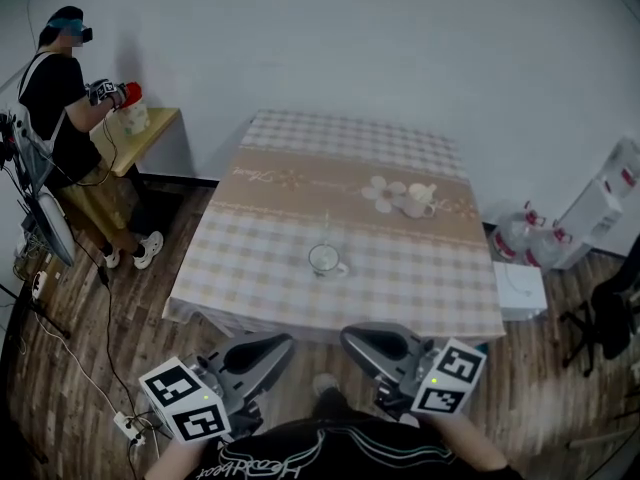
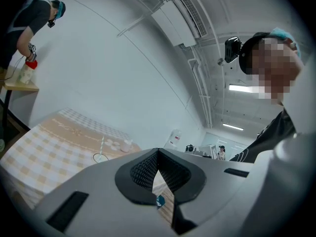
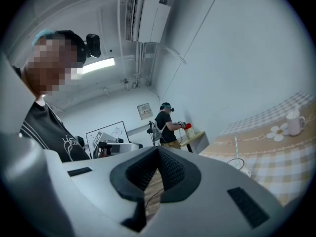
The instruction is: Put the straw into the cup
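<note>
Straw [image 1: 326, 228] stands upright in the clear glass cup [image 1: 325, 259], which sits near the middle of the table [image 1: 210, 298], well apart from both tools.

Nearest the camera, the left gripper [image 1: 284, 341] and the right gripper [image 1: 348, 334] are held side by side, short of the table's near edge and pointing toward it. Each carries its marker cube [image 1: 185, 400] at the back. In the left gripper view the jaws meet at their tips with nothing between them. The right gripper view shows the same: jaws closed together and empty.

Beyond them, a tablecloth [image 1: 250, 258] covers the table, checked in beige and white and crossed farther back by a tan band with a flower print. The cup is on the checked part, its handle to the right. Farther back and to the right, a white mug [image 1: 420, 200] rests on the tan band beside the flower.

To the right of the table a white box [image 1: 520, 290] lies on the wooden floor [image 1: 90, 368]. At the far left, by the wall, another person [image 1: 55, 98] stands at a small wooden side table [image 1: 150, 133], holding something red over it.
</note>
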The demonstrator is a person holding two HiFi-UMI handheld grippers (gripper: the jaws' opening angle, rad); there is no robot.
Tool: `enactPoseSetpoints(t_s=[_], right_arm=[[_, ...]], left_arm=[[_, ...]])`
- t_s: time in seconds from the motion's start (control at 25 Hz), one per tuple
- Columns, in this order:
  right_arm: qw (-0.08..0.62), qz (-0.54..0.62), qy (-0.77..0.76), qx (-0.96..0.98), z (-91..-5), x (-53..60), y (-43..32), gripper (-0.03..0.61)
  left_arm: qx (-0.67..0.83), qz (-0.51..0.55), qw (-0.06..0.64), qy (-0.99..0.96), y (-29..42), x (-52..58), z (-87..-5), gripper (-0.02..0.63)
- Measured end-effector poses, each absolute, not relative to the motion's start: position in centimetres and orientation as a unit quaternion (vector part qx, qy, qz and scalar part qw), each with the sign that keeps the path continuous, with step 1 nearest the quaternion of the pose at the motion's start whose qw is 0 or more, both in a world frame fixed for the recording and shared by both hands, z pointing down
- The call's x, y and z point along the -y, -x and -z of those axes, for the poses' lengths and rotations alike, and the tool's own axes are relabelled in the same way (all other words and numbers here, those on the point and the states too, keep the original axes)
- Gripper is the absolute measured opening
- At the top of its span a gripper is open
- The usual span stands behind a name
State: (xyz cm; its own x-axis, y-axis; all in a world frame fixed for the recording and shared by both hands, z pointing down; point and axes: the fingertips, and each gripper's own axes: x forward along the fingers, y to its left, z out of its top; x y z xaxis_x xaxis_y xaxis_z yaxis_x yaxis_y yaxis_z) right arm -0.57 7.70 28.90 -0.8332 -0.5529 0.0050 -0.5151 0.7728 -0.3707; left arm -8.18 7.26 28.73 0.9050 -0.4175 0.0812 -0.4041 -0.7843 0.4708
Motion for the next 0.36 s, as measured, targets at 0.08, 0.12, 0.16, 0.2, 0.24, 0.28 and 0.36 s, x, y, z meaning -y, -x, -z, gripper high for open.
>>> enactPoseSetpoints(t_s=[0.08, 0.12, 0.16, 0.2, 0.24, 0.28, 0.36], right_arm=[[0.051, 0.184, 0.282, -0.940, -29.2, -7.9, 0.8, 0.011], [0.051, 0.185, 0.282, -0.940, -29.3, -8.1, 0.8, 0.011], [0.051, 0.186, 0.282, -0.940, -29.4, -8.3, 0.9, 0.011], [0.051, 0.187, 0.282, -0.940, -29.5, -8.5, 0.9, 0.011], [0.051, 0.187, 0.283, -0.939, -29.6, -8.8, 1.0, 0.011], [0.051, 0.188, 0.284, -0.939, -29.7, -9.1, 1.0, 0.011], [0.053, 0.187, 0.286, -0.938, -29.7, -9.7, 1.1, 0.011]], left_arm=[[0.220, 0.013, 0.252, -0.942, 8.4, -7.4, -29.1, -0.003], [0.221, 0.014, 0.257, -0.941, 8.5, -7.5, -29.3, -0.003], [0.221, 0.015, 0.262, -0.939, 8.6, -7.7, -29.4, -0.003], [0.220, 0.016, 0.266, -0.938, 8.7, -8.0, -29.5, -0.003], [0.218, 0.017, 0.269, -0.938, 8.7, -8.3, -29.6, -0.003], [0.217, 0.018, 0.271, -0.938, 8.8, -8.6, -29.7, -0.003], [0.216, 0.018, 0.271, -0.938, 8.9, -9.2, -29.7, -0.003]])
